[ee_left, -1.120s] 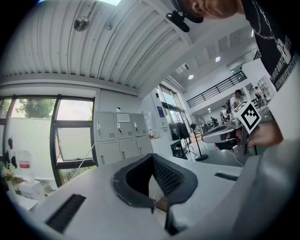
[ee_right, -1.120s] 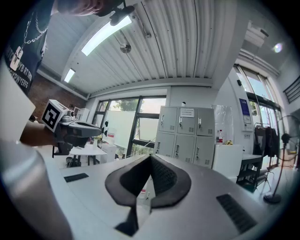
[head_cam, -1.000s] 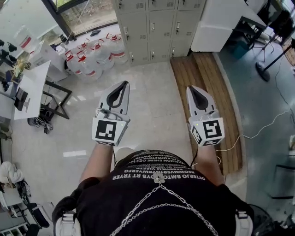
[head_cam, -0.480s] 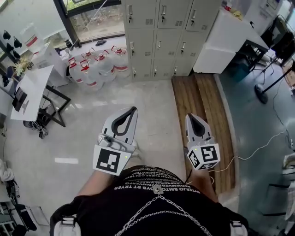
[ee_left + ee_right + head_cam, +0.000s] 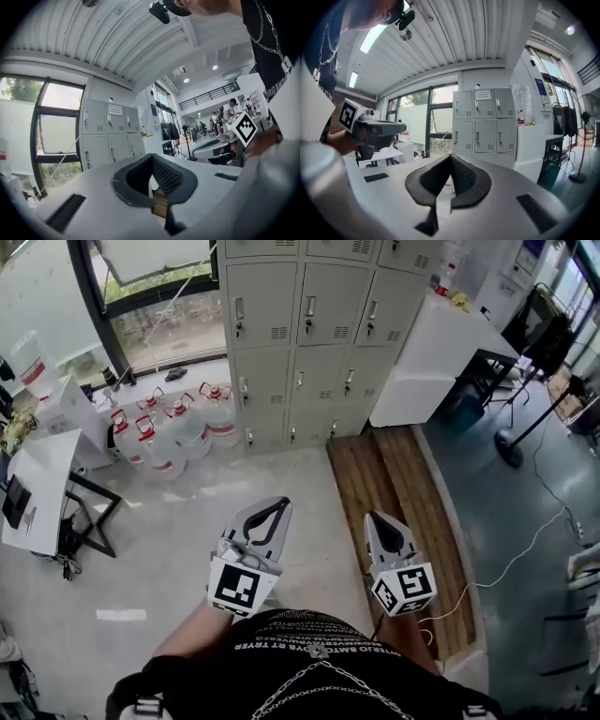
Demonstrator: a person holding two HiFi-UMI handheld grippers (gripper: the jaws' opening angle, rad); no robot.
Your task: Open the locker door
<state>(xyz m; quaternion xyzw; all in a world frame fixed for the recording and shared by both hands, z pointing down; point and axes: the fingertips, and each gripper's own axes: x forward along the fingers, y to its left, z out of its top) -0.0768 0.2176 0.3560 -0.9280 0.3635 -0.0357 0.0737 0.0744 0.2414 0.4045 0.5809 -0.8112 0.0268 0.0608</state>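
Observation:
A bank of grey lockers (image 5: pixel 309 324) stands against the far wall, three columns wide, every door closed with a small handle. It also shows in the left gripper view as lockers (image 5: pixel 110 136) and in the right gripper view as lockers (image 5: pixel 483 124), still some way off. My left gripper (image 5: pixel 277 505) and right gripper (image 5: pixel 376 518) are held side by side in front of the person's body, above the floor and pointing toward the lockers. Both have their jaw tips together and hold nothing.
Several large water jugs (image 5: pixel 173 427) crowd the floor left of the lockers. A white counter (image 5: pixel 431 352) stands to the lockers' right. A wooden platform (image 5: pixel 394 493) runs along the floor on the right. A white desk (image 5: pixel 37 484) sits at the left, a fan stand (image 5: pixel 511 442) at the right.
The lockers have grown larger and come further down the head view. Both grippers sit lower in the frame, closer to the body. Their jaws stay together.

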